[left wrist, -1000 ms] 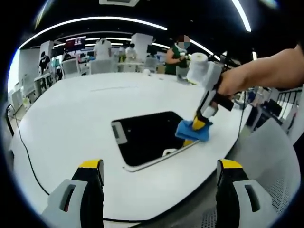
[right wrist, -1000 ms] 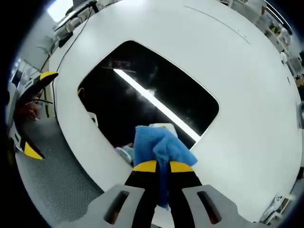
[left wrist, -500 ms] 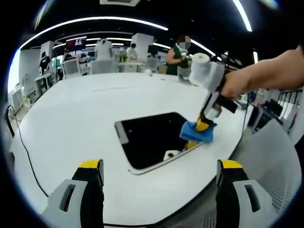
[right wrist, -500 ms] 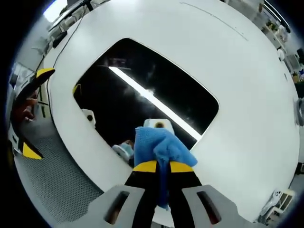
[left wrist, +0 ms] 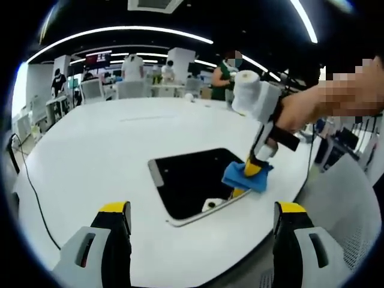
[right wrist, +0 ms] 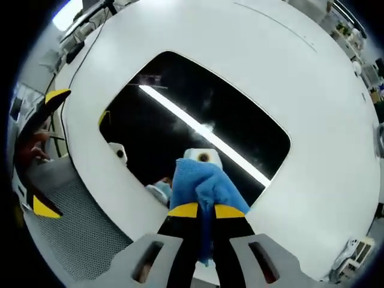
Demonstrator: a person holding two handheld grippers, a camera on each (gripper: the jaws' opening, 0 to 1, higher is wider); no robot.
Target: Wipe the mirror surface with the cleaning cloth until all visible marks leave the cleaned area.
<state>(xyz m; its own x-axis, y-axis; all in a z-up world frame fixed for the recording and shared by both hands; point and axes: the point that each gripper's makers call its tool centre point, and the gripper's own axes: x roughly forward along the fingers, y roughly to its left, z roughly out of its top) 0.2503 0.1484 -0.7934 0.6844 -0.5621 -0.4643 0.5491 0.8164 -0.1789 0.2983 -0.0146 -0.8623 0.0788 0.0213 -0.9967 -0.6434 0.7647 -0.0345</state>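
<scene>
A dark rectangular mirror (left wrist: pixel 192 180) (right wrist: pixel 198 135) lies flat on the white round table (left wrist: pixel 90 156), near its edge. My right gripper (right wrist: pixel 206 210) (left wrist: pixel 252 169) is shut on a blue cleaning cloth (right wrist: pixel 201 183) (left wrist: pixel 245 176) and presses it onto the mirror's near corner. The glass reflects a ceiling light strip and the gripper above it. My left gripper (left wrist: pixel 203 210) hovers open well short of the mirror, with nothing between its yellow-tipped fingers (left wrist: pixel 114 210).
A black cable (left wrist: pixel 33 198) trails across the table's left side. A grey mesh chair (left wrist: pixel 354 204) stands beyond the table edge at right. People and desks fill the far background. The table's far half (right wrist: pixel 300 78) is bare white surface.
The right gripper with the cloth has slid a little inward along the mirror's near edge. Both views have shifted slightly; the left gripper stays open and apart.
</scene>
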